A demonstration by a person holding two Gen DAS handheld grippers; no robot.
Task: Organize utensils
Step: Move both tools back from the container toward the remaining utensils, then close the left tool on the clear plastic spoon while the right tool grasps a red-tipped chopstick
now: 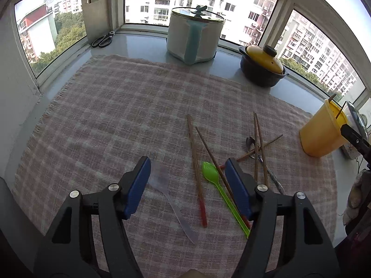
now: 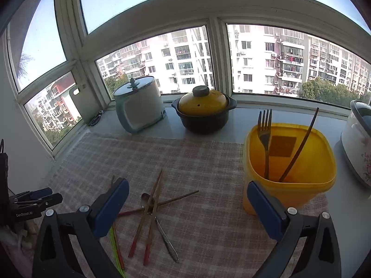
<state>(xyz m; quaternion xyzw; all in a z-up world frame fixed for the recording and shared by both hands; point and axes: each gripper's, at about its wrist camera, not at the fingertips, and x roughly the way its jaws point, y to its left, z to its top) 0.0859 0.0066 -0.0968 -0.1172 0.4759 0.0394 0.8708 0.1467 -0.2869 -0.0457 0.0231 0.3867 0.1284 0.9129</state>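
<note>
**Both grippers hovering spread over scattered utensils**

The left gripper (image 1: 187,183) is hanging with its fingers (image 1: 139,185) released and nothing pinched; under the gap are lying a clear spoon (image 1: 167,192), a red-tipped chopstick (image 1: 197,173) and a green spoon (image 1: 222,194), whose handle is running under the right-hand finger. The right gripper (image 2: 187,206) is standing wide apart too, gripping nothing, above a crossed pile (image 2: 150,206) of chopsticks and a metal spoon (image 2: 160,227).

All of these are resting on a checked cloth (image 1: 116,106) covering the surface. The yellow tub (image 2: 289,162), standing at the cloth's right edge just beside the right gripper's right finger, is already holding a fork (image 2: 265,139) and one chopstick (image 2: 299,148). Further back on the sill are sitting a white pot (image 2: 139,108) and a black casserole (image 2: 204,113).

Risks, as I judge them: the left fingers are straddling three utensils lying close together, so closing now could be catching two at once or flicking one away. The clear spoon is looking thin and flat, likely slipping from the pads. On the right, lifting one stick from the pile could be dragging the others along, and a careless swing could be knocking the light tub over.
</note>
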